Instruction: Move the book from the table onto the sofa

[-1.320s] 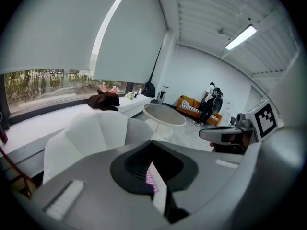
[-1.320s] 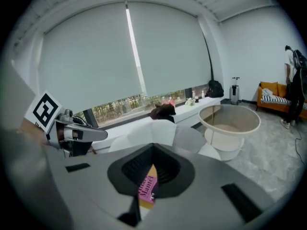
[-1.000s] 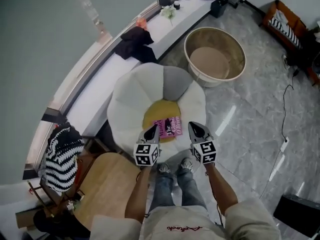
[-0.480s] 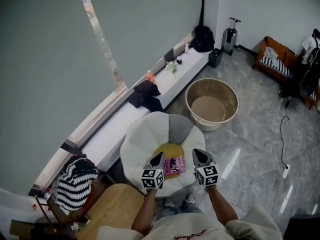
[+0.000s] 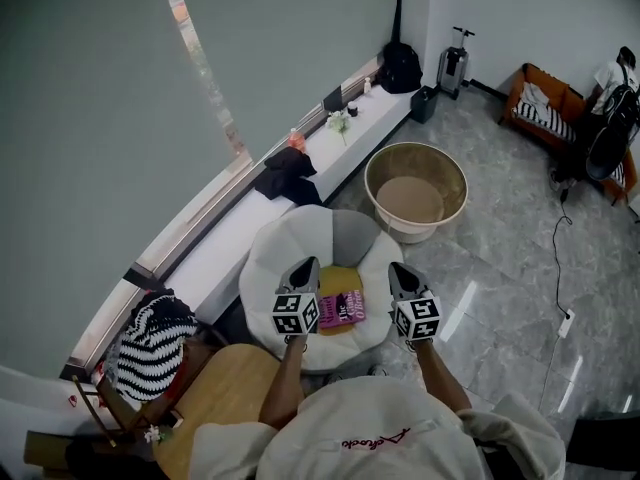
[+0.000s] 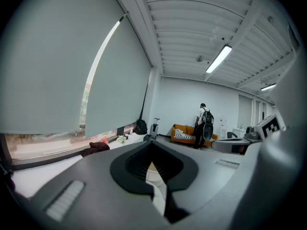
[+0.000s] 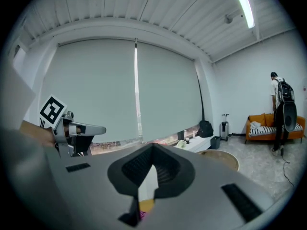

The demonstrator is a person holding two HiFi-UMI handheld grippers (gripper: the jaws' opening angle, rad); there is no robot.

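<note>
Head view: book (image 5: 341, 309) on sofa (image 5: 272, 268) | gripper views: left tool (image 6: 152, 161), right tool (image 7: 152, 166) clenched, empty

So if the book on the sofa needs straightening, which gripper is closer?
Left, probably: in the head view the book lies right beside the left gripper; the right gripper is farther off.

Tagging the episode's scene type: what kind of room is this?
Probably an office-style lounge rather than a home: a petal-shaped white sofa on polished tile, an orange couch against the far wall, and a strip light on a ribbed ceiling.
</note>
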